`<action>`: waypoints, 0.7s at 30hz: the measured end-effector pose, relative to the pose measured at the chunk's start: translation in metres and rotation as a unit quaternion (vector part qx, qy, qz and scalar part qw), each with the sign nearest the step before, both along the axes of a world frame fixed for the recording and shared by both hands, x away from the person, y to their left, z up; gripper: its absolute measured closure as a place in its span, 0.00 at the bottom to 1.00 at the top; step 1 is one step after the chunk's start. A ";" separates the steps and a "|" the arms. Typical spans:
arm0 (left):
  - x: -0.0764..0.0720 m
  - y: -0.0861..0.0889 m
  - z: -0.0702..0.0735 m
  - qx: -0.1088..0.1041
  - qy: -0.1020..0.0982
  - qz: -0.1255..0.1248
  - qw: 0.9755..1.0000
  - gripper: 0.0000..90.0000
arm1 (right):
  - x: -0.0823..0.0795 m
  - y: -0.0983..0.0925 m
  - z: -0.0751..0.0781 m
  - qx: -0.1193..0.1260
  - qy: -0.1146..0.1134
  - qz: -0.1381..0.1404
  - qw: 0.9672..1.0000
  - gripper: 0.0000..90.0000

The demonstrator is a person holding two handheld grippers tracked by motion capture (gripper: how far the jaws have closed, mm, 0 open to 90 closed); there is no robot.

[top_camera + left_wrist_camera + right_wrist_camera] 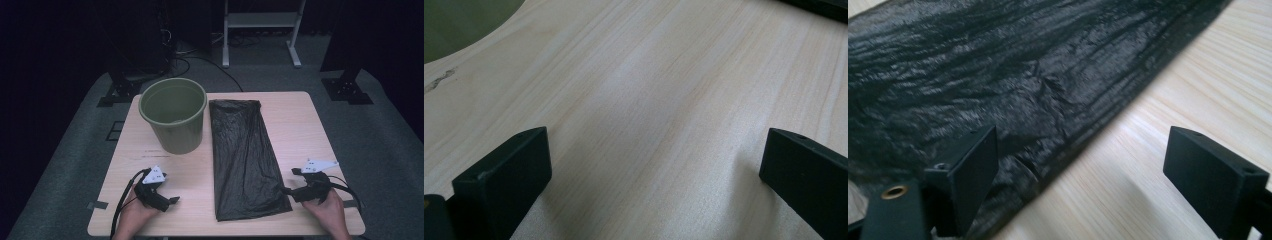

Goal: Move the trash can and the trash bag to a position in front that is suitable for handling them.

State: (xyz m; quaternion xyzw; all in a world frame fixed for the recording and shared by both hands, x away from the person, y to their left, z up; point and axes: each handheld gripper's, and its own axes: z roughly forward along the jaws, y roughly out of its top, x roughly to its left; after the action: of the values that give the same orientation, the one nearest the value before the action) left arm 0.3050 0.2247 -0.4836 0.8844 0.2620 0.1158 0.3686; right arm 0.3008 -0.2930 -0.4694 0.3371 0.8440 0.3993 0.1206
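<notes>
The black bin bag [246,159] is lying flat on the counter [295,125], spread out lengthwise just right of the green bucket [174,114], prob. so that an edge can be picked up easily before the bag is being put into the bucket. The bucket is standing upright w/ its mouth open to the top, close to the bag but, as far as can be judged, not touching it.

The right gripper [287,190] is being held low at the near right corner of the bag. In the right gripper view its fingers [973,170] are standing wide; one finger is over the bag edge [1048,125], the other is over bare wood, so the edge is being bracketed but nothing is being pressed yet. This approach from the side is likely being chosen because the thin film is lying flat and can only be pinched at its border.

The left gripper [172,200] is being kept apart, near the front of the counter below the bucket. Its fingers [509,175] are also wide, w/ only bare counter between them; it seems to be waiting, maybe for holding the other side of the bag opening.
</notes>
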 end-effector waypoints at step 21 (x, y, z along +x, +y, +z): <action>0.000 0.000 0.000 0.000 0.000 0.000 1.000 0.00 | 0.005 0.020 -0.007 -0.044 0.005 0.003 0.999 0.68</action>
State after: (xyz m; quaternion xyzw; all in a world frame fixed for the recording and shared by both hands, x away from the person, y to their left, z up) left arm 0.3051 0.2246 -0.4836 0.8842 0.2624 0.1158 0.3688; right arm 0.3056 -0.2732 -0.4765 0.3308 0.8624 0.3605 0.1303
